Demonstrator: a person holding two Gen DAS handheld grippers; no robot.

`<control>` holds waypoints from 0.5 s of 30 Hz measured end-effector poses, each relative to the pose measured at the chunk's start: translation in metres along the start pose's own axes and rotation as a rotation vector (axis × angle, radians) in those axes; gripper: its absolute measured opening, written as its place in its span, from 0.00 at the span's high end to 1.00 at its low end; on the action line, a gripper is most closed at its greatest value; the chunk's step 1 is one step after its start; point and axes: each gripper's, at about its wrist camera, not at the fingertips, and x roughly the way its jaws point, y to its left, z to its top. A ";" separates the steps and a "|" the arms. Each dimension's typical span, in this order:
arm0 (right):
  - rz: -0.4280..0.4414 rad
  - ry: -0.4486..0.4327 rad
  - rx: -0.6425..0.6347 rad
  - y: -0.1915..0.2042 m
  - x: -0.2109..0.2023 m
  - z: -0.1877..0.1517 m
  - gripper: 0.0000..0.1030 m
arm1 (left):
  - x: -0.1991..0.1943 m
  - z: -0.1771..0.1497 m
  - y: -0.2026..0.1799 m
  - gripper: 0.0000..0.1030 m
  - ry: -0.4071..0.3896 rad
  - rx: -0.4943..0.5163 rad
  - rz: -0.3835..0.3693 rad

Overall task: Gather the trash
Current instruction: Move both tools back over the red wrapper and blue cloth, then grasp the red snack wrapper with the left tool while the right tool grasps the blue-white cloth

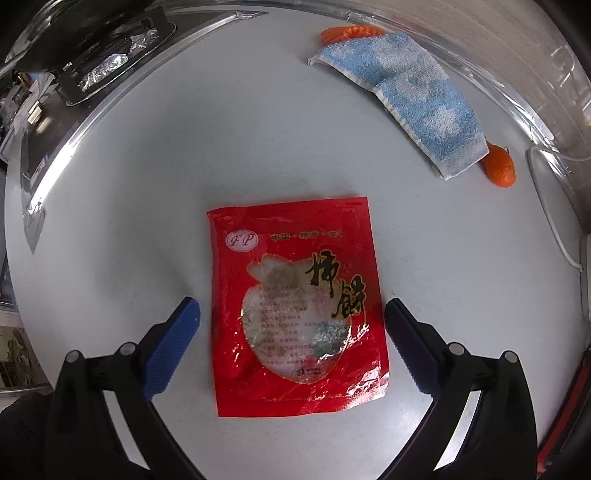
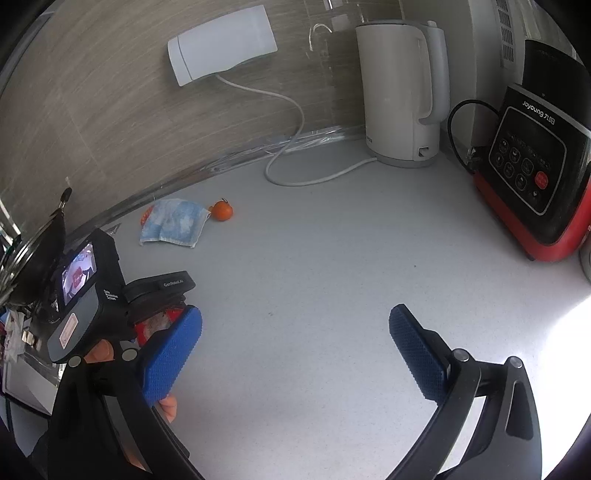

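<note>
A red snack wrapper [image 1: 295, 306] with a clear window lies flat on the white counter [image 1: 184, 166]. My left gripper [image 1: 291, 312] is open, its blue pads on either side of the wrapper's lower half, just above it. A corner of the wrapper [image 2: 162, 321] shows in the right wrist view under the left gripper's body [image 2: 92, 291]. My right gripper [image 2: 295, 325] is open and empty over bare counter, to the right of the left one.
A blue-white towel [image 1: 406, 96] lies at the back with orange peel [image 1: 351, 32] behind it and a small orange [image 1: 499, 167] beside it. A white kettle [image 2: 402, 92] with its cord, and a red-black cooker [image 2: 535, 173], stand at the right. A stove area [image 1: 99, 59] is at the left.
</note>
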 end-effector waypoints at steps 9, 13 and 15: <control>0.007 0.012 -0.040 0.015 0.016 0.011 0.02 | 0.002 0.008 0.007 0.11 -0.012 0.004 0.001; 0.011 0.022 -0.085 0.030 0.037 0.022 0.02 | -0.002 0.013 0.015 0.28 -0.053 0.055 -0.016; 0.011 0.028 -0.108 0.039 0.048 0.026 0.02 | -0.003 0.015 0.020 0.38 -0.071 0.126 -0.039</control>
